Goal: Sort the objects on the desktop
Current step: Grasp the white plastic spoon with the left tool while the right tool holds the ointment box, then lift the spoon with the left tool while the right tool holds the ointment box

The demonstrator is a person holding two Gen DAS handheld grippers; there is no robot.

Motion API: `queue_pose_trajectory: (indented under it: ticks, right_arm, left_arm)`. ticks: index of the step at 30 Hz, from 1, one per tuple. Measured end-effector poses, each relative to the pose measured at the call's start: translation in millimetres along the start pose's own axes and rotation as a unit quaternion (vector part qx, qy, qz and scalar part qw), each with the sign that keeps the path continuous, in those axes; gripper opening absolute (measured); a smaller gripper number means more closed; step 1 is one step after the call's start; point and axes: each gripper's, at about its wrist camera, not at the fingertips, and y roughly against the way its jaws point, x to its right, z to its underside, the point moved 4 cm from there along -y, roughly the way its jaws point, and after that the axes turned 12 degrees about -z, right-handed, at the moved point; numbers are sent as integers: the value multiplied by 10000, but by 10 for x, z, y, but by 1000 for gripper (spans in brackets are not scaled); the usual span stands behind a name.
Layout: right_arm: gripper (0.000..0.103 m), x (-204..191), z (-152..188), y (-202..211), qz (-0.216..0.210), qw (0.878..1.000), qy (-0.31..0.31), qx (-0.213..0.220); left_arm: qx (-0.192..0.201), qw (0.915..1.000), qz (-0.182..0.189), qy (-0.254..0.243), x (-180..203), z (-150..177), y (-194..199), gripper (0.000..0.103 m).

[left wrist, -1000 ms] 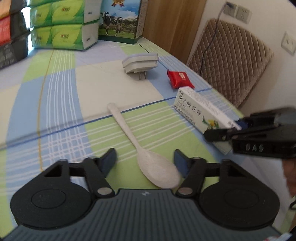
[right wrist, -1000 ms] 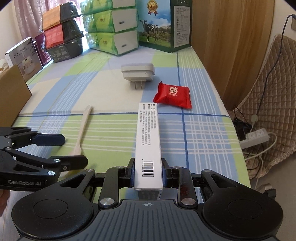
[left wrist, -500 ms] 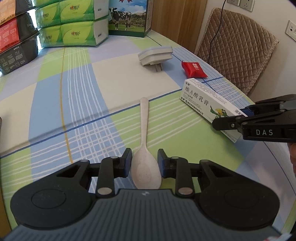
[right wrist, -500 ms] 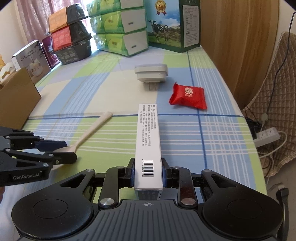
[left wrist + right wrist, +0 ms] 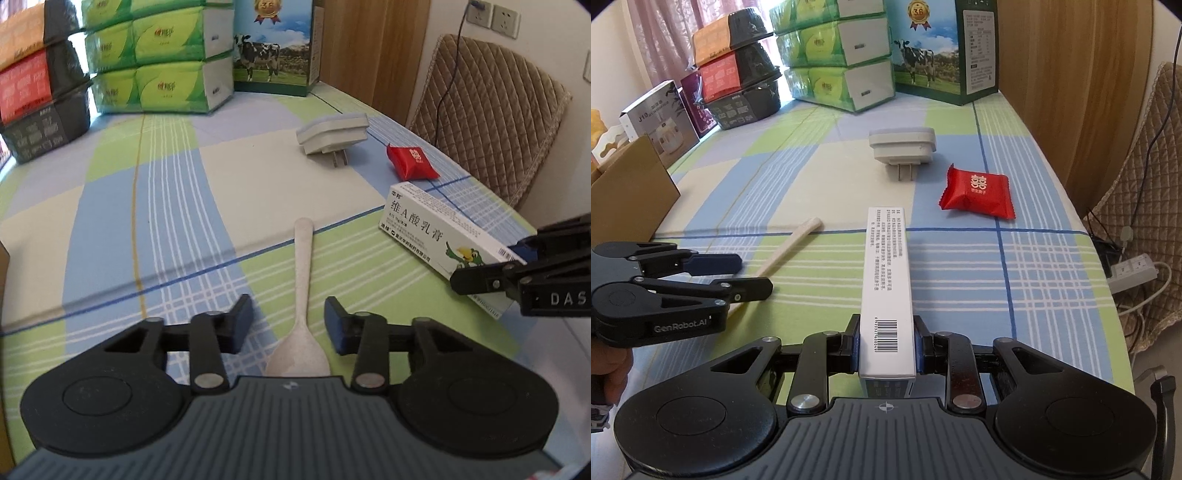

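1. Left tongs (image 5: 288, 319) have spread apart again, freeing the spoon (image 5: 302, 295), which lies on the worktop (image 5: 110, 206) between them
2. Right tongs (image 5: 886, 345) stay clamped on the white box (image 5: 886, 280)

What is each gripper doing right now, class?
Left gripper: open, fingers either side of the spoon, not gripping it.
Right gripper: shut on the ointment box.
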Motion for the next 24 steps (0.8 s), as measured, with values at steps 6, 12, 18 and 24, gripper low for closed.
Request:
queue_pose_trajectory:
  ticks: [6, 12, 18, 24]
  right_arm:
    - [24, 5, -5, 1, -9, 10000, -11, 1]
    - [24, 4, -7, 3, -11, 10000, -16, 7]
    - [24, -29, -20, 16, -73, 9999, -39, 73]
    - [23, -65, -43, 44, -106, 9998, -62, 141]
  left_arm:
    - [-51, 9999, 70, -96, 47, -3, 19, 4]
    - [-136, 9998, 119, -83, 66, -8, 80, 3]
    - [-29, 10000, 41, -66, 82, -45, 152, 3]
    - [-1, 10000, 2, -82, 94, -56, 183, 3]
